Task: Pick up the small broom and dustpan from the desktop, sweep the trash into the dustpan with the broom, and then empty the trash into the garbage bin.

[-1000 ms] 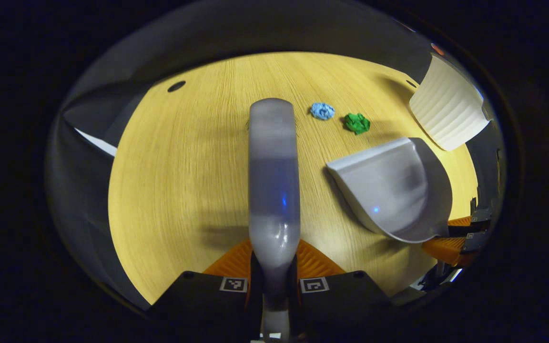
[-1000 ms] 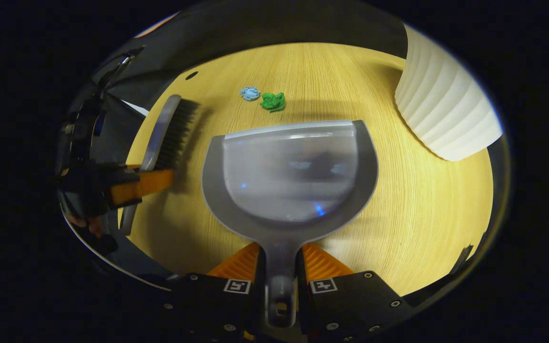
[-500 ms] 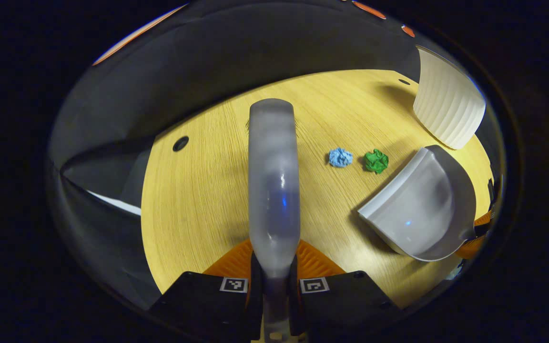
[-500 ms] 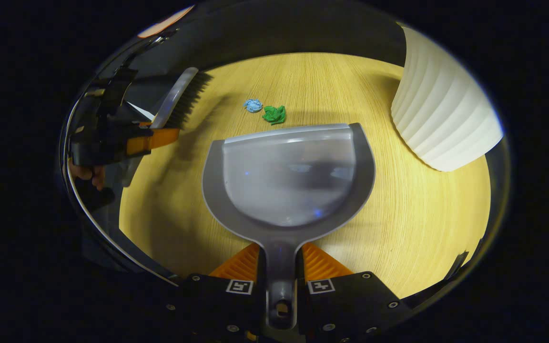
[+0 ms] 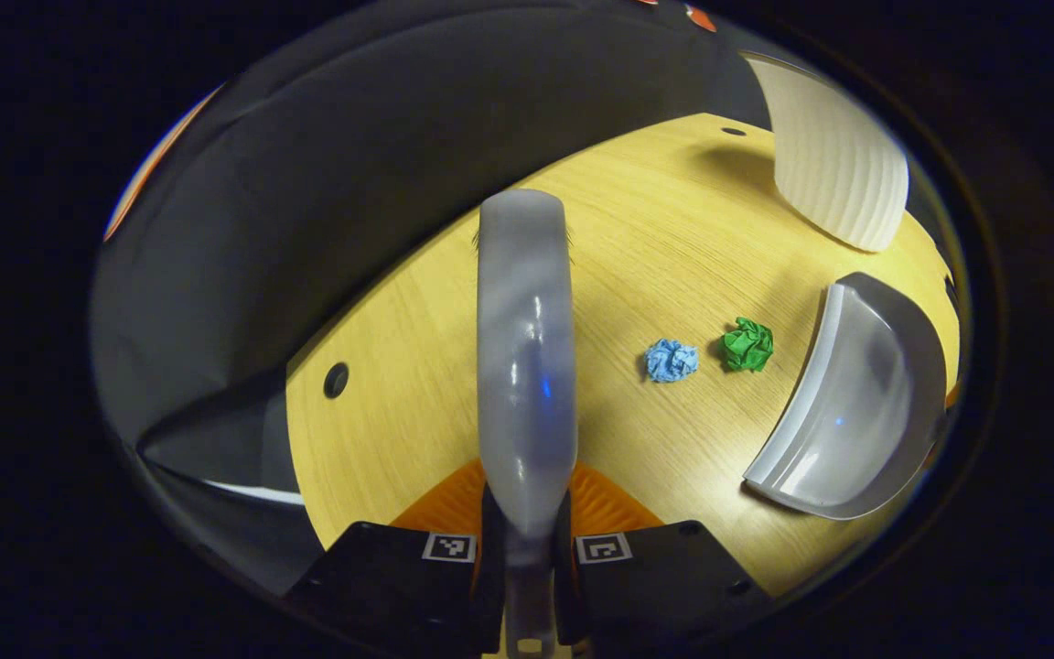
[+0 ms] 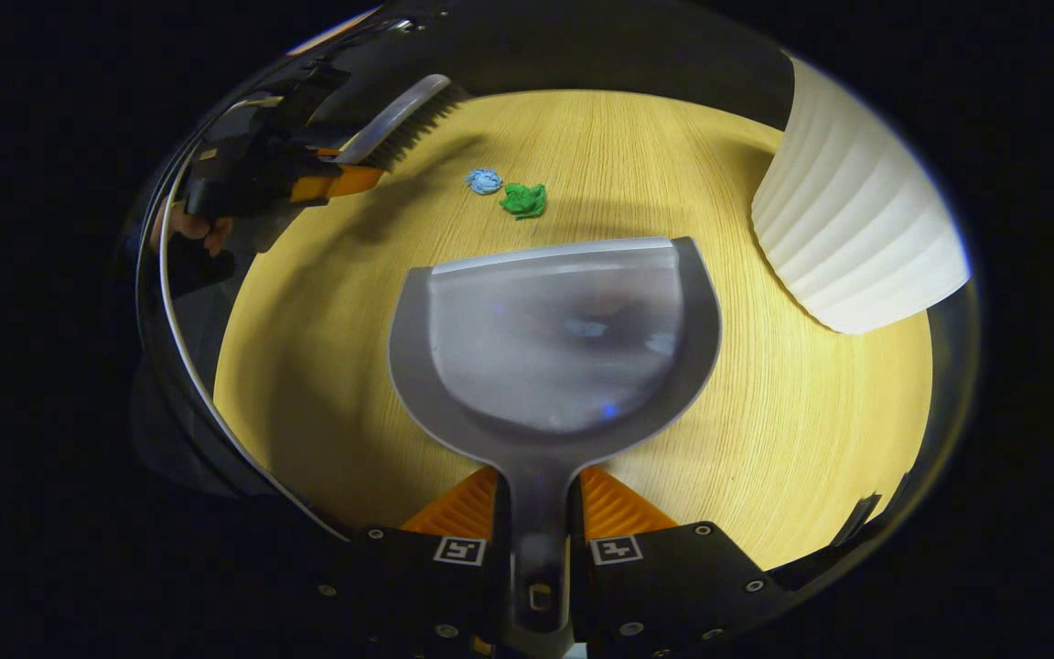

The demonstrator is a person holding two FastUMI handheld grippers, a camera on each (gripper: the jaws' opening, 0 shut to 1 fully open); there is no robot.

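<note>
My left gripper is shut on the handle of the small grey broom, which points forward over the wooden desktop. A blue paper ball and a green paper ball lie to the broom's right. My right gripper is shut on the handle of the grey dustpan, whose open lip faces the green ball and blue ball. In the right gripper view the left gripper holds the broom at the far left. The dustpan sits right of the balls in the left gripper view.
A white ribbed garbage bin stands at the right of the desktop, also seen as the bin at the far right in the left gripper view. A round cable hole is in the desk. A hand holds the left gripper.
The left gripper has swung the broom away and toward the far side of the balls, so the balls sit closer to its right. The dustpan has stayed nearly in place.
</note>
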